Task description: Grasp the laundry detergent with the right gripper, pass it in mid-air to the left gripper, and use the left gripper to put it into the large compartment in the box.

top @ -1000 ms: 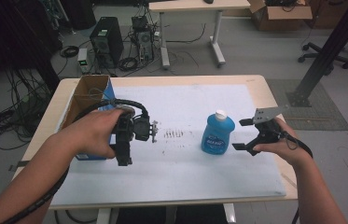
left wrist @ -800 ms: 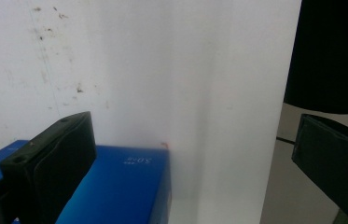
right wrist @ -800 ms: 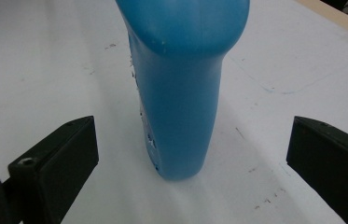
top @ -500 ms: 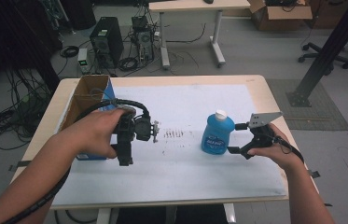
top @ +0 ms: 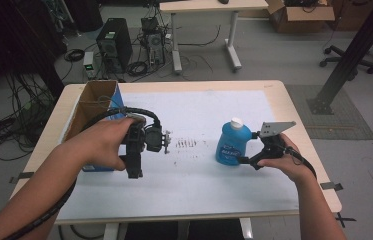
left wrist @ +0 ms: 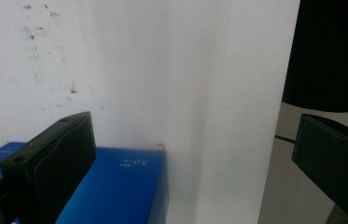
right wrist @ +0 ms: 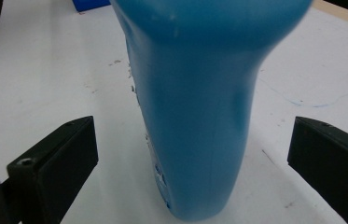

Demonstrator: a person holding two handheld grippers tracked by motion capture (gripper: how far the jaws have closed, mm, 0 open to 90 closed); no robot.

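The blue bottle (top: pixel 234 144) stands upright on the white-covered counter (top: pixel 214 200), right of centre, white cap on top. The right gripper (top: pixel 250 147) has its fingers (right wrist: pixel 52 158) spread wide, one on each side of the bottle's lower body, and from where I stand neither one is touching it yet. In the right gripper view there is a clear gap on both sides, with the bottle roughly centred between them.

To my eye the step in hand is the grasp. It would go best if the hand slid in a little further so the pads meet the flat of the body rather than its curved edge, then closed evenly. The bottle looks smooth and tapered, so a squeeze too high or off-centre could tip it or let it slip upward. Keeping low and level seems wise.

The left gripper (top: pixel 134 150) hangs over the left part of the counter, its fingers (left wrist: pixel 50 168) also apart and holding nothing, just above a blue box (left wrist: pixel 115 186) beside the open cardboard box (top: pixel 91 102). It is well apart from the bottle.
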